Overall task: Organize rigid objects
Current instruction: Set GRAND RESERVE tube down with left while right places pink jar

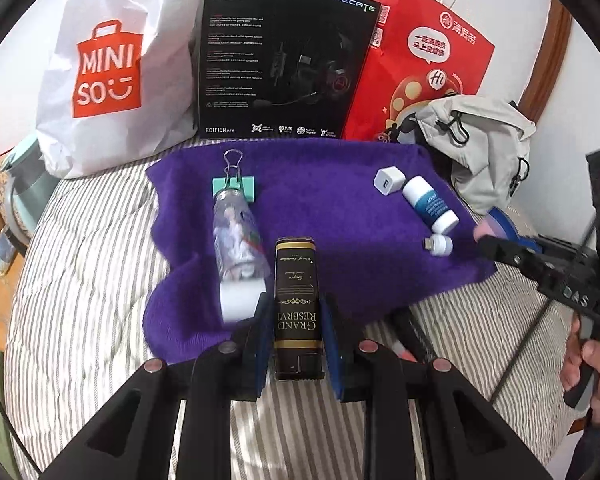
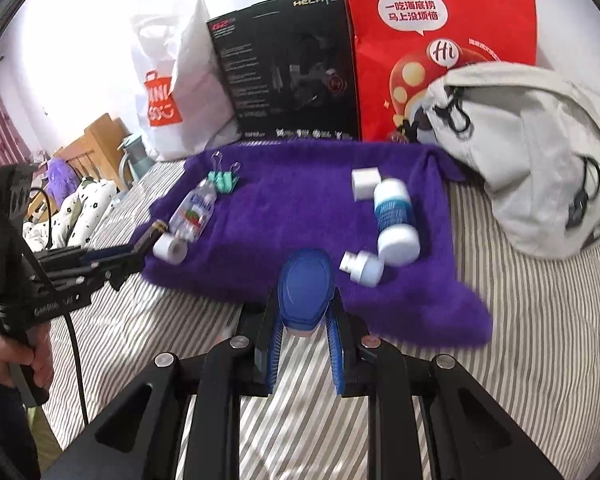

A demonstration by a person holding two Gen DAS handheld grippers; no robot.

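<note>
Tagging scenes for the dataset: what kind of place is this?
Likely a bedroom: work happens on a striped mattress with a purple towel spread on it; shopping bags and a backpack sit against the wall.

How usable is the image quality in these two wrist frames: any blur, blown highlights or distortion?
Left wrist view: mostly sharp, print on the black box in the left hand-held gripper is readable; only the clear bottle smears. Right wrist view: softer, motion blur on the white bottle; the wall is blown out upper left. Both: strong fisheye bending and dark corner vignetting.
</note>
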